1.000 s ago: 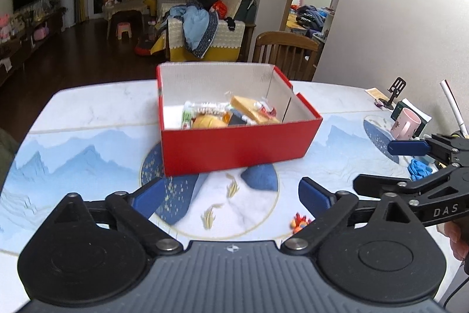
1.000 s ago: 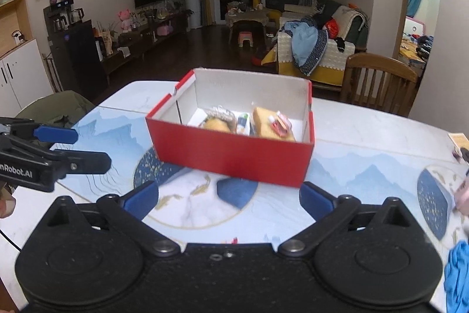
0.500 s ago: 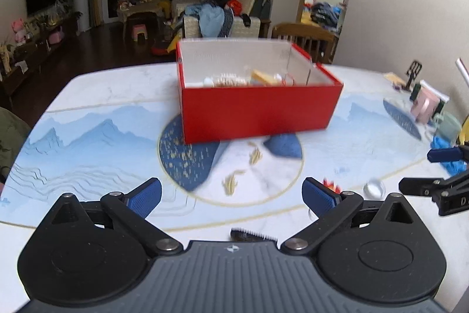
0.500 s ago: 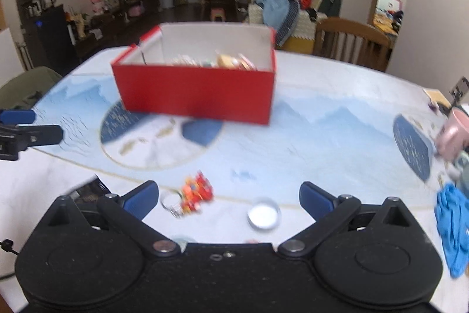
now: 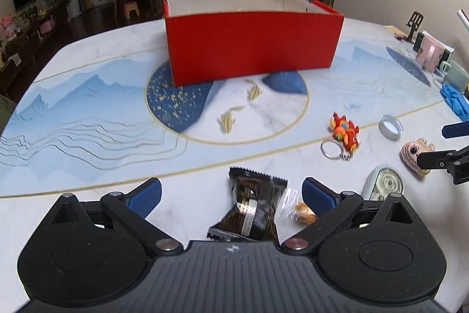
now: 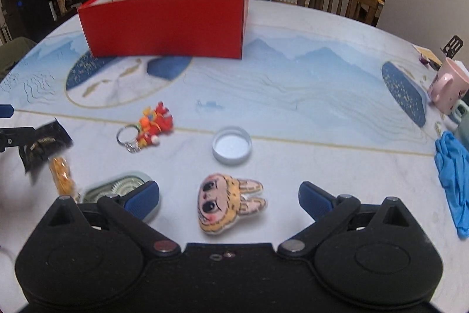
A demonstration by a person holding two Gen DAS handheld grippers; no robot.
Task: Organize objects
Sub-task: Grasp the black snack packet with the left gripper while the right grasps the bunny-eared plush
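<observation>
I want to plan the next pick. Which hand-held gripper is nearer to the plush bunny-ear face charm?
Right. The right hand-held gripper frames the plush bunny-ear face charm between its open fingers. The left hand-held gripper is open around the black snack packet, further to the left.

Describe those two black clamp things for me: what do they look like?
Both look alike. The left gripper and right gripper each have a ribbed black plastic body, two round black housings, angled black link arms with silver pivot pins, and jaws faced with textured blue pads. No cables or sleeves show.
</observation>
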